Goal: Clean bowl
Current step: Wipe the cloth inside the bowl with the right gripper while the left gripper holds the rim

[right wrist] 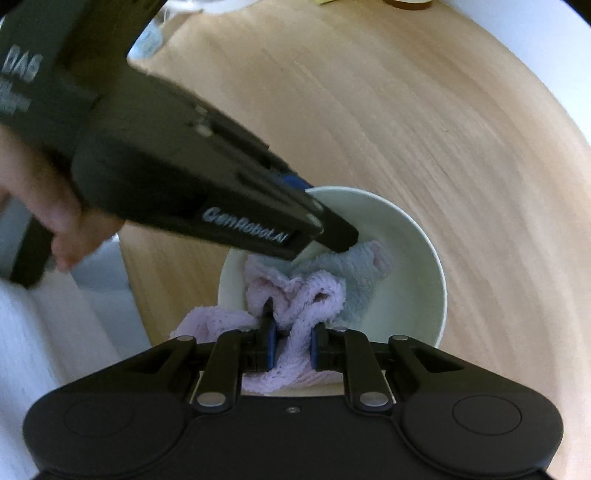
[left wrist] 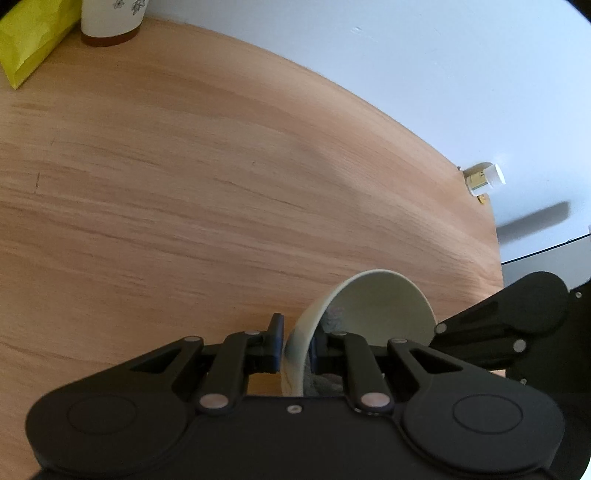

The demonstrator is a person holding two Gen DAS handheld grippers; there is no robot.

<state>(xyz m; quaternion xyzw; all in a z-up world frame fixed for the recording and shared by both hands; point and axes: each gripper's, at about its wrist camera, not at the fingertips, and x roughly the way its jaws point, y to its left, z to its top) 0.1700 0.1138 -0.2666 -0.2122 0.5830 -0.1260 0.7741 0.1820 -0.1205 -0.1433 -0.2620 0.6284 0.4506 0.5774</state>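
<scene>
Wooden table (left wrist: 184, 184): cup (left wrist: 110, 20), yellow packet (left wrist: 29, 40).

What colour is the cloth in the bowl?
Pale lilac cloth, with a grey patch; clearest in the right wrist view.

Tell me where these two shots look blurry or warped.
Left wrist view: mostly sharp, fisheye bends the table edge, a dark smear blurs at right. Right wrist view: wood grain streaks with motion, left gripper and hand smear, cloth and bowl soft.

Left gripper (left wrist: 295, 347) clamping bowl (left wrist: 376, 310) rim, wooden table (left wrist: 184, 184)
</scene>
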